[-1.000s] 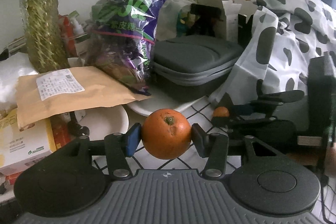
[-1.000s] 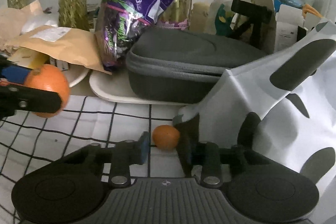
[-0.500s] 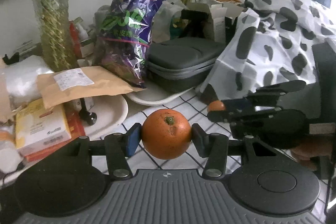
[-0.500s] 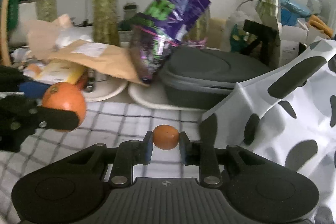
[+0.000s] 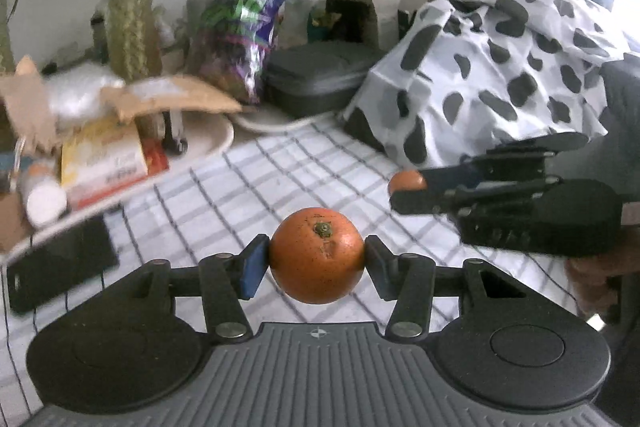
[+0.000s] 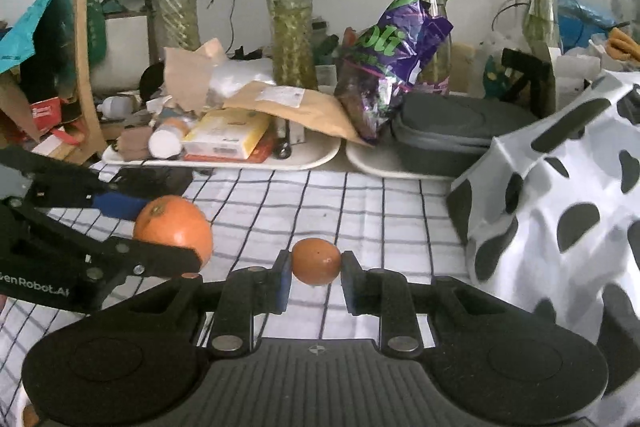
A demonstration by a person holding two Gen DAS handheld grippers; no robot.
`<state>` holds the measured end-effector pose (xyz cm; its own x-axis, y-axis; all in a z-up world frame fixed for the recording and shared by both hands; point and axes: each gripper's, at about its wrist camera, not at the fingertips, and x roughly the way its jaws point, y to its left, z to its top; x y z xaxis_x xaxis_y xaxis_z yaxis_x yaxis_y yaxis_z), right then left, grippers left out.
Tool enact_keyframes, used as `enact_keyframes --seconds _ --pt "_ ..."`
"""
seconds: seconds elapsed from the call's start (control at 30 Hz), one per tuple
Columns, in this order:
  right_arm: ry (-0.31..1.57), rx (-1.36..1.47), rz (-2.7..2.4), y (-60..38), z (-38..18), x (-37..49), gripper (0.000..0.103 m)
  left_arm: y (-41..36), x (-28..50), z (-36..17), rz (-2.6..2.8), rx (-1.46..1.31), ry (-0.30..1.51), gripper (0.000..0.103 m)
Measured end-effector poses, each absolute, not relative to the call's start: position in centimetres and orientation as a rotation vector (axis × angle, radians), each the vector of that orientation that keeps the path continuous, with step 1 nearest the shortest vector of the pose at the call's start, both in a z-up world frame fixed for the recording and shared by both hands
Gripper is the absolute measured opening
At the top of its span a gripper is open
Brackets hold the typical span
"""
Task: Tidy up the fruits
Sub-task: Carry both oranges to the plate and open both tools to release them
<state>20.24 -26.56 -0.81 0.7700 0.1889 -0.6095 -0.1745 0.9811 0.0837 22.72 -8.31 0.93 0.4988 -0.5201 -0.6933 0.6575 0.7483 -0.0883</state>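
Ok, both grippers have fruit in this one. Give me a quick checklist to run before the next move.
1. Left gripper shut on the large orange: ok.
2. Right gripper shut on the small orange: ok.
3. Both fruits lifted off the checked cloth: ok.
4. Grippers apart, not touching each other: ok.
5. Cow-print cover away from the right gripper's path: cannot tell.
6. Destination for the fruits in view: cannot tell.

In the left wrist view the brown envelope (image 5: 176, 99) and boxes (image 5: 108, 163) are motion-blurred; the cow-print cloth (image 6: 560, 211) hides whatever lies beneath it.
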Motion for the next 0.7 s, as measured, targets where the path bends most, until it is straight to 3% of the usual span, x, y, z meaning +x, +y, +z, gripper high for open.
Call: enact_keyframes --seconds 0.3,0.5,0.6,0.7 --pt "0.672 0.021 0.229 -25.5 -0.2 15.9 0.027 -7.0 20.8 -1.5 -0.696 0.176 0.951 0.050" --pt "0.683 0.008 0.263 -24.3 -0.2 14.1 0.027 -6.4 20.2 -1.5 -0.681 0.128 0.954 0.051" --pt "0.696 0.009 0.278 -24.0 -0.3 13.4 0.027 -5.8 19.6 -0.7 -0.677 0.088 0.910 0.069" --pt "0.722 0.017 0.294 -23.7 -0.7 12.9 0.027 -5.6 18.8 0.2 -0.659 0.072 0.868 0.069"
